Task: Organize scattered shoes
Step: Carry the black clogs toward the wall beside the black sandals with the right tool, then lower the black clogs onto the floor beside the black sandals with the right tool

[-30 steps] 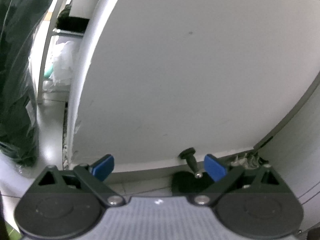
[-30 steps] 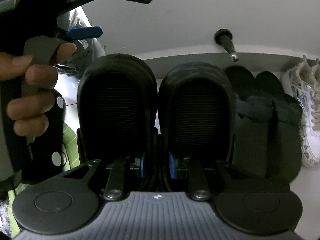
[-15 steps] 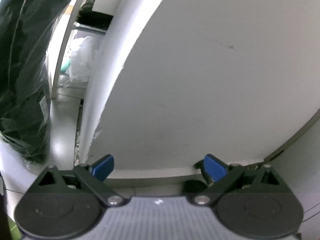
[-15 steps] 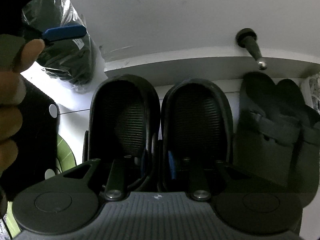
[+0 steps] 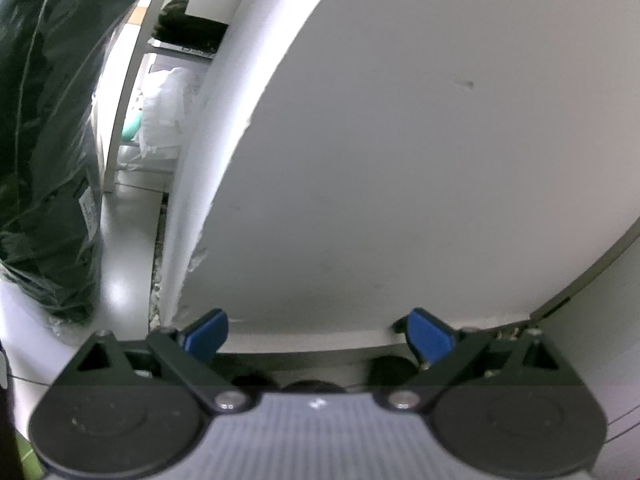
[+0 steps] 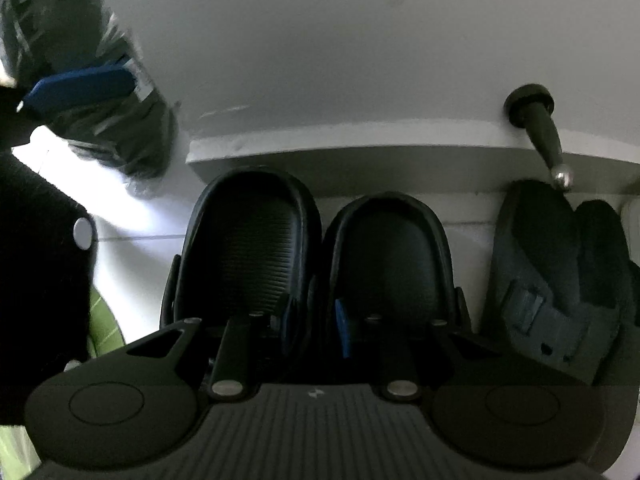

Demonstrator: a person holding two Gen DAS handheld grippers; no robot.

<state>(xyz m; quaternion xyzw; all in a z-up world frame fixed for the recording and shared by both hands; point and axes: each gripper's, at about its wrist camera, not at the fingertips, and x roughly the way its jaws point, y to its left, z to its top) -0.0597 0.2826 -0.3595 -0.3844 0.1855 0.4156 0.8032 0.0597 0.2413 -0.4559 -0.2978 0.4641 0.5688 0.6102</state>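
The right gripper is clamped on the inner edges of a pair of black rubber clogs, toes towards the white wall's grey skirting board, left of dark strapped sandals. The left gripper hangs open and empty before that wall.

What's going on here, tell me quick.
A person is tidying shoes with two handheld grippers. The right gripper is shut on the inner sides of a pair of black clogs, held together near the wall, beside dark sandals already lined up there. The left gripper is open and holds nothing.
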